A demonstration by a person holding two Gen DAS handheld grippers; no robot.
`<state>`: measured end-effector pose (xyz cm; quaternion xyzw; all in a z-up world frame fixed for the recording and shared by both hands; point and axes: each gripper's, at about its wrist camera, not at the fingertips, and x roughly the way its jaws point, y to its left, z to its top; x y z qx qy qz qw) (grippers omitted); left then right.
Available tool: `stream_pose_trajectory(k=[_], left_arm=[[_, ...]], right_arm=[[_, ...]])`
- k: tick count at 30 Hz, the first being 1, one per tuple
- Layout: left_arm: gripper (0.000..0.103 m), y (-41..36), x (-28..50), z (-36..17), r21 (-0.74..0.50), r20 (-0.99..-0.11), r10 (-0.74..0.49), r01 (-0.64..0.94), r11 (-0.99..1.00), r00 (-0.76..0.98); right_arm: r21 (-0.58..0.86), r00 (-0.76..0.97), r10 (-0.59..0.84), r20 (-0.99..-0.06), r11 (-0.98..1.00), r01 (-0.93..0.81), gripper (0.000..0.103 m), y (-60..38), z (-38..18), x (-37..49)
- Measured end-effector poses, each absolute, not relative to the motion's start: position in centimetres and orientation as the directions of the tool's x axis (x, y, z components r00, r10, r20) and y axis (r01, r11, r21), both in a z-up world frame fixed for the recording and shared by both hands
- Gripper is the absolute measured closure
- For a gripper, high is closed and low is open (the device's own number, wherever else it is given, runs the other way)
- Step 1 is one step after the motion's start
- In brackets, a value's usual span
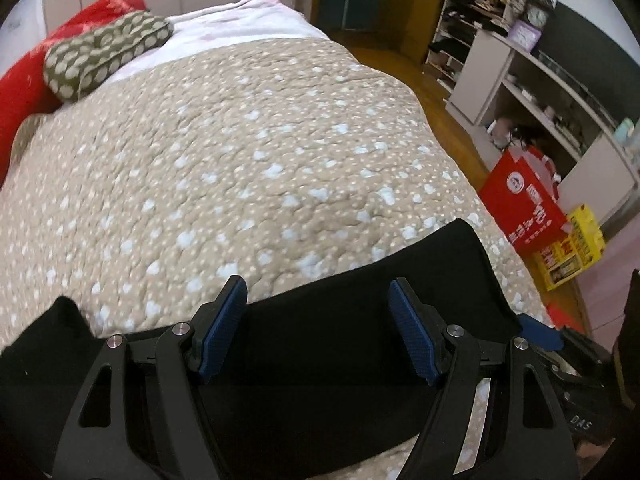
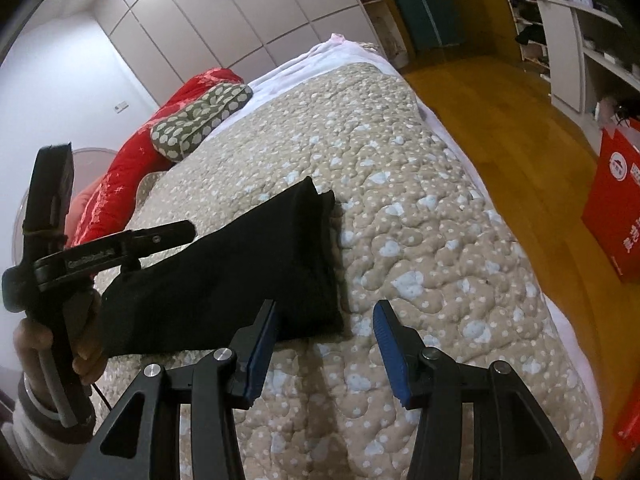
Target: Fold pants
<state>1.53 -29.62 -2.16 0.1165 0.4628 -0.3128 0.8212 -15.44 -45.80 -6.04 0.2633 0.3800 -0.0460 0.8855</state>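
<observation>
Evidently the black pants (image 2: 224, 272) are already folded into a compact, layered strip lying on the bed (image 2: 440, 248), near its front edge, with stacked edges showing at the far end in the right wrist view. Both tools hover above the cloth with nothing between their blue pads: the left gripper (image 1: 318, 332) has its jaws spread wide over the middle of the pants, and the right gripper (image 2: 324, 344) has its jaws equally apart, just beside the strip's near corner and over bare quilt. That placement suggests either a release after a fold or a lining-up for one more; I cannot tell which. The right view also shows the person's left hand (image 2: 86, 356) wrapped around the other tool's handle. A beige quilt with pale blue blotches covers the bed, soft and puckered, so the cloth likely sits without sliding. Further up lie a green dotted pillow (image 1: 106, 54) and a red blanket (image 1: 24, 92). Beyond are a wooden floor (image 2: 500, 128), white wardrobe doors (image 2: 224, 20), cluttered shelves (image 1: 516, 80) and a red box (image 1: 524, 208).
</observation>
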Motion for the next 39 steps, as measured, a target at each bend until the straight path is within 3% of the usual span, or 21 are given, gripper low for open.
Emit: stream_pose_trajectory(k=[13, 30, 39], left_arm=[[0.029, -30.7, 1.4, -2.3, -0.087, -0.832, -0.403, 0.629, 0.773, 0.381], [0.029, -37.5, 1.6, -3.7, -0.214, -0.858, -0.489, 0.757, 0.618, 0.156], [0.029, -40.5, 1.1, -5.9, -0.179, -0.878, -0.461, 0.804, 0.568, 0.13]], right_arm=[[0.396, 0.694, 0.103, -0.712, 0.876, 0.276, 0.056, -45.3, -6.1, -14.6], [0.458, 0.727, 0.145, -0.672, 0.852, 0.253, 0.053, -45.8, -7.0, -15.0], [0.477, 0.75, 0.142, -0.646, 0.842, 0.251, 0.053, -44.9, -7.6, -14.0]])
